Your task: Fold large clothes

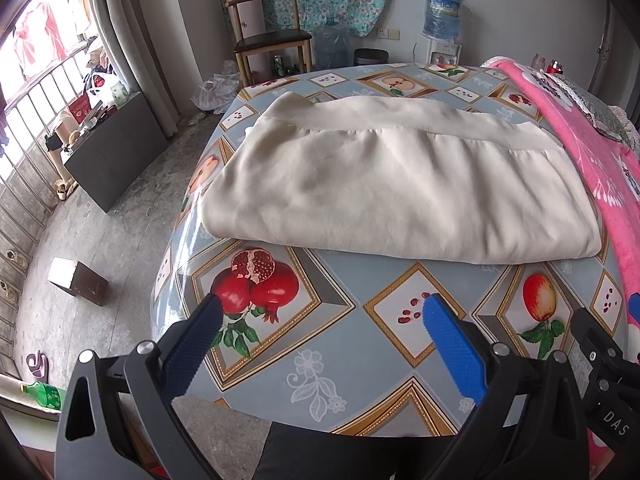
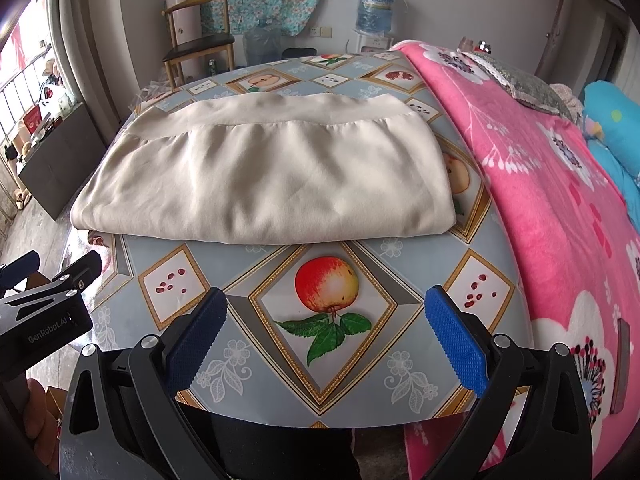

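Both grippers hang empty with jaws spread wide: your left gripper and right gripper sit over the near edge of the table, well short of the cream garment. That garment lies folded once or more across the far half of the fruit-print tablecloth, its rounded fold edge facing you and a banded hem or waistband along the far side. If another fold is intended, you should take the two near corners together, one per gripper, pinch through all layers at the fold edge, and carry them evenly so the satin-like cloth, which looks slippery, does not skew. The glossy tablecloth offers little friction; expect the bundle to slide if you drag it. On the right, a pink floral blanket lies just beside the garment; keep the right-hand corner clear of it. Beyond the table stand a wooden chair and a water dispenser against the wall.
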Demonstrator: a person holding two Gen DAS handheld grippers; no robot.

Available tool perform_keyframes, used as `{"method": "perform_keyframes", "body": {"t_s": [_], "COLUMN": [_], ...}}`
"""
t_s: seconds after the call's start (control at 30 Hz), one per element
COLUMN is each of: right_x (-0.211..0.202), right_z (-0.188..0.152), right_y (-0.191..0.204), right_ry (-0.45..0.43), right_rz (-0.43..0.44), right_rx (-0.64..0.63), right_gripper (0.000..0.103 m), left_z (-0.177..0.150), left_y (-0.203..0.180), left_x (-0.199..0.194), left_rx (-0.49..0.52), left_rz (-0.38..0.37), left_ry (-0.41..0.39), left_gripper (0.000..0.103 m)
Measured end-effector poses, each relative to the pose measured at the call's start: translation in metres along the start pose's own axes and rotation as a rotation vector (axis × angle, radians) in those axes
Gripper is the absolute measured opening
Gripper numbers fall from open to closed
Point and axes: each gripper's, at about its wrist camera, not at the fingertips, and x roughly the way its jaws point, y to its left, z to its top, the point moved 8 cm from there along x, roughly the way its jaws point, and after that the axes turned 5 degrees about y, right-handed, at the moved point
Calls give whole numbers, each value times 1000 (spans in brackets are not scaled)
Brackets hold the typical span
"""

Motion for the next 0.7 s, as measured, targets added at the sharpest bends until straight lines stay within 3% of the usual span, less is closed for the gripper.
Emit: {"method": "perform_keyframes", "body": {"t_s": [0.7], "right_x": [-1], "right_z": [2], "right_y": [0], "right_ry": [-1], "right_rz": [-1], "right_rx": [-7], "right_gripper": [96], "left_z": [3], "left_y": [-1], "left_x": [1], "left_rx": [-1], "left_rz": [4], "left_ry": [-7], "left_gripper": [98]}}
